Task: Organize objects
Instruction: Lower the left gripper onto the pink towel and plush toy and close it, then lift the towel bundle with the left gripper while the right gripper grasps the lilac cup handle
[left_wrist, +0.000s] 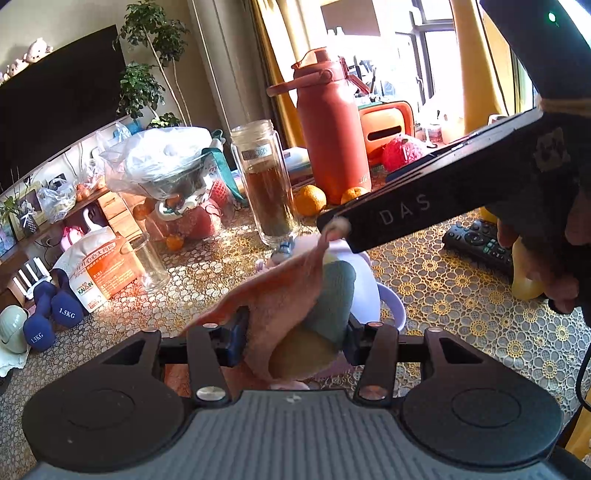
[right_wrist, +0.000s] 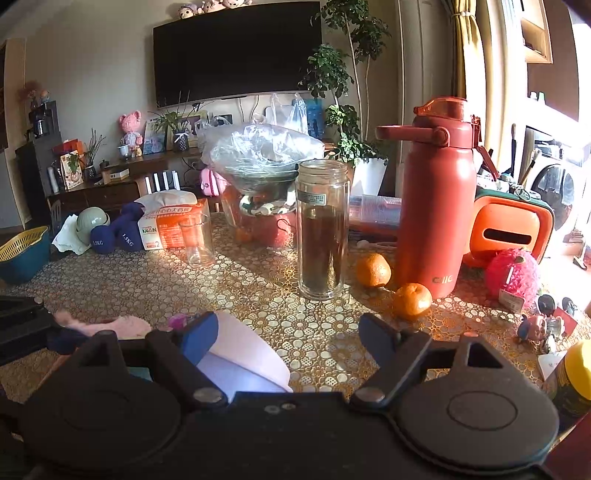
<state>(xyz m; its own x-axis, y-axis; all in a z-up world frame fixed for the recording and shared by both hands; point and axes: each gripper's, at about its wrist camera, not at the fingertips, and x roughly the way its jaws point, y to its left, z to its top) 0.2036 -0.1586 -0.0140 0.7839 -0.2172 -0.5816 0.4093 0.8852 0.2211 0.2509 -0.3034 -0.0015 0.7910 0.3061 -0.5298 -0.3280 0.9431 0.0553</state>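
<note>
My left gripper is shut on a soft plush toy with pink, green and yellow parts, held just above a lavender bowl. The right gripper's black body crosses above it in the left wrist view, its tip touching the toy's pink flap. In the right wrist view my right gripper is open and empty over the patterned tablecloth, with the lavender bowl by its left finger. The pink plush shows at the left.
A glass tea bottle, a red flask, two oranges, an empty glass, a bag-covered bowl, an orange case, a pink fuzzy ball and a remote crowd the table. Blue dumbbells lie far left.
</note>
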